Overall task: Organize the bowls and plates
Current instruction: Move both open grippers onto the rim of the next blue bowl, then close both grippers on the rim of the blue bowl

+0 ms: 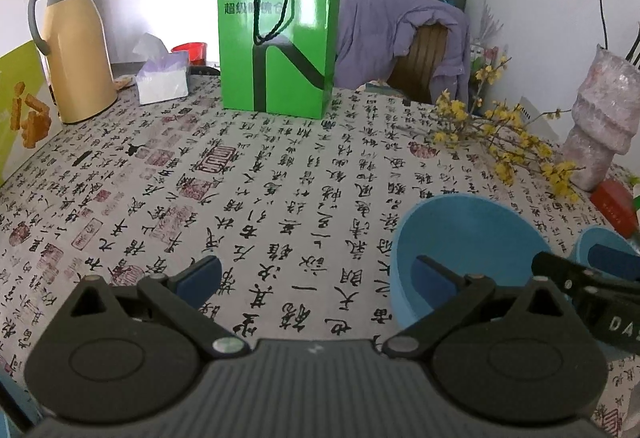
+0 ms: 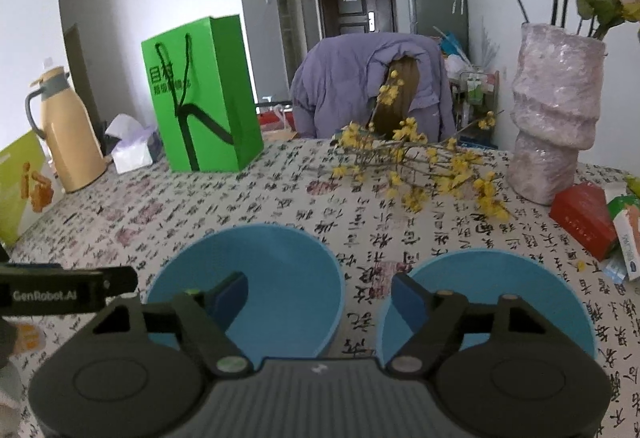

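Blue bowl (image 1: 460,238) sits right of the spread, empty left tool (image 1: 316,278) on the patterned surface (image 1: 240,178). From the right wrist, the right tool (image 2: 320,298) gapes, empty, over two bowls; its right finger (image 2: 408,302) should straddle the right bowl's (image 2: 520,286) near rim squarely before pinching.

Soft daylight, glare on green bag (image 1: 276,30), fisheye-warped edges
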`<action>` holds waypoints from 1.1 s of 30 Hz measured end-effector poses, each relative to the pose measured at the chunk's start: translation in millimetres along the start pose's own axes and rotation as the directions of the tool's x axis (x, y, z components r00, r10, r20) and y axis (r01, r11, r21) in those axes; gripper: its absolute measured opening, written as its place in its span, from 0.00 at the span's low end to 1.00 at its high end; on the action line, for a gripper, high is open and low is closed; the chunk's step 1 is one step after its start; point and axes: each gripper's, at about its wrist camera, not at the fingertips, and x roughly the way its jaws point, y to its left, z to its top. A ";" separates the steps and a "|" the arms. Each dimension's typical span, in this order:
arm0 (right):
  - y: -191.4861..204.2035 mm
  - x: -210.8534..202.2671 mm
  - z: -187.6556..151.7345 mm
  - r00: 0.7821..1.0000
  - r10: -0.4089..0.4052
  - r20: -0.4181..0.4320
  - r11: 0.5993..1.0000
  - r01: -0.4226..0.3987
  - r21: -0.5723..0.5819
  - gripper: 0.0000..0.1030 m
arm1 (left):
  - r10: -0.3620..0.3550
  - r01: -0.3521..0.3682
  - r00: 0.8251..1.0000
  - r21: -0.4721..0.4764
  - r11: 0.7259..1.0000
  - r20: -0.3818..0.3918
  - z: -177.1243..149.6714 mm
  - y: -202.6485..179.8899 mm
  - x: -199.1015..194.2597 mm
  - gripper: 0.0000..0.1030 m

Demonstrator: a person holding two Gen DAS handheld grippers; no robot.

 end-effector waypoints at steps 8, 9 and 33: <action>2.3 6.4 -3.5 1.000 -0.003 -0.012 1.000 0.003 -0.020 0.66 | -0.008 0.008 1.000 -0.008 1.000 -0.022 -0.4 -4.2 9.3 0.99; 2.1 7.0 -3.6 1.000 -0.005 -0.012 1.000 0.005 -0.024 0.66 | -0.009 0.009 1.000 -0.009 1.000 -0.025 -0.7 -4.6 10.3 0.98; -2.6 19.2 -6.6 0.998 0.019 -0.064 1.000 -0.019 0.002 0.37 | -0.054 0.055 0.997 0.005 0.998 -0.062 -5.4 -14.7 22.6 0.75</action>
